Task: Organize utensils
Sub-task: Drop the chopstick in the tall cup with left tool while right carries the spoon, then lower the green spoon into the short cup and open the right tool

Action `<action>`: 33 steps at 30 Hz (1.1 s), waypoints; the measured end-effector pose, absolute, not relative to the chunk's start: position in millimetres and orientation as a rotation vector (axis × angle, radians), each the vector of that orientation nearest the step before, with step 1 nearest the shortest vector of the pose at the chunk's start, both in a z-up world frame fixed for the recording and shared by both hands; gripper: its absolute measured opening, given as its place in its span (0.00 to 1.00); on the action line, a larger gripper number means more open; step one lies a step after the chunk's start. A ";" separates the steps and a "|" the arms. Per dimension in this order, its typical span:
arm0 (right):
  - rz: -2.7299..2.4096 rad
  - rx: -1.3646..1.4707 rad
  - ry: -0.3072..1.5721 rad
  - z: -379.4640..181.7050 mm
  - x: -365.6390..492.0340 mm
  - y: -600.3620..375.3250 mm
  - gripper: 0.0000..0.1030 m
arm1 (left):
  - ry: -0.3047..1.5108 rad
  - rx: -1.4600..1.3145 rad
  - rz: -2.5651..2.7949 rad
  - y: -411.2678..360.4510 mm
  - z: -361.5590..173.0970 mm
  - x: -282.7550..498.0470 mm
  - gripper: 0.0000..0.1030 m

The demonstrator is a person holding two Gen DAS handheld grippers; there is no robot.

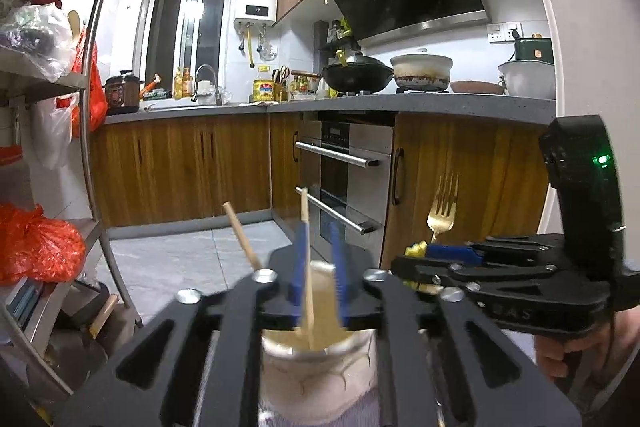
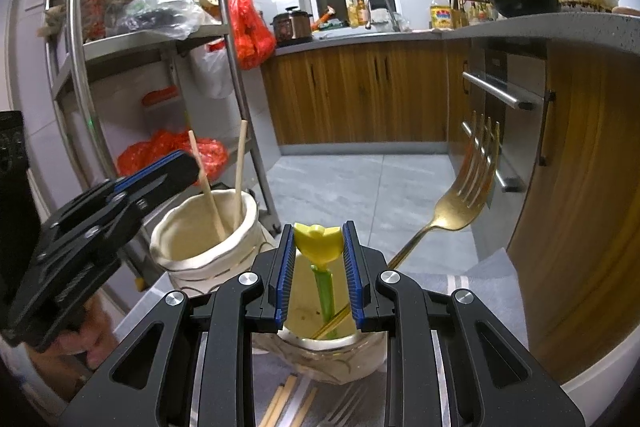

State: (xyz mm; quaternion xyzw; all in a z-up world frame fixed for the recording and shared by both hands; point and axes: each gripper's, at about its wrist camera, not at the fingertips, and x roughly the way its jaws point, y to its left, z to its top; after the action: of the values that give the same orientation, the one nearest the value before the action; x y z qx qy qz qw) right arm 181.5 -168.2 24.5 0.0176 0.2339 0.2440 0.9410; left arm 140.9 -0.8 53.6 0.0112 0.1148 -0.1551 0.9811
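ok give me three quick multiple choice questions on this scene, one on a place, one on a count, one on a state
1. Where does the gold fork stand?
A in the right cup
B in the left cup
C flat on the cloth

2. How many chopsticks stand in the left cup?
A one
B two
C four

3. The right hand-held gripper is:
A wide open, empty
B shut on the yellow tulip top
C shut on the gold fork

Answers:
1 A, its handle runs down into the right cup.
2 B, two sticks rise from the left cup.
3 B, both blue pads press the yellow tulip top.
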 end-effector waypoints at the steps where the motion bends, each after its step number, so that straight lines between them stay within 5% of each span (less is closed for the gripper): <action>1: 0.494 0.035 0.466 23.5 181.3 -167.8 0.24 | 0.237 0.022 -0.302 0.6 53.1 138.0 0.24; 11: 0.448 0.012 0.437 14.7 189.2 -155.0 0.28 | 0.263 -0.035 -0.299 18.8 43.4 119.6 0.32; 21: 0.461 0.036 0.360 26.0 175.9 -162.2 0.72 | 0.276 -0.045 -0.310 21.1 37.1 118.3 0.44; 25: 0.471 0.057 0.301 36.5 163.4 -173.3 0.91 | 0.261 -0.044 -0.300 21.3 39.6 114.8 0.64; 33: 0.425 0.091 0.175 61.6 138.1 -194.8 0.95 | 0.220 -0.047 -0.248 22.7 46.3 104.6 0.94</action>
State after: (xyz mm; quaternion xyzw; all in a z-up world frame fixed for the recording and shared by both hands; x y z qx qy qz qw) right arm 138.1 -194.8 61.6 0.0449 0.0865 0.2103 0.9728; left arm 104.6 22.7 46.3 -0.0233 0.1097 -0.1236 0.9860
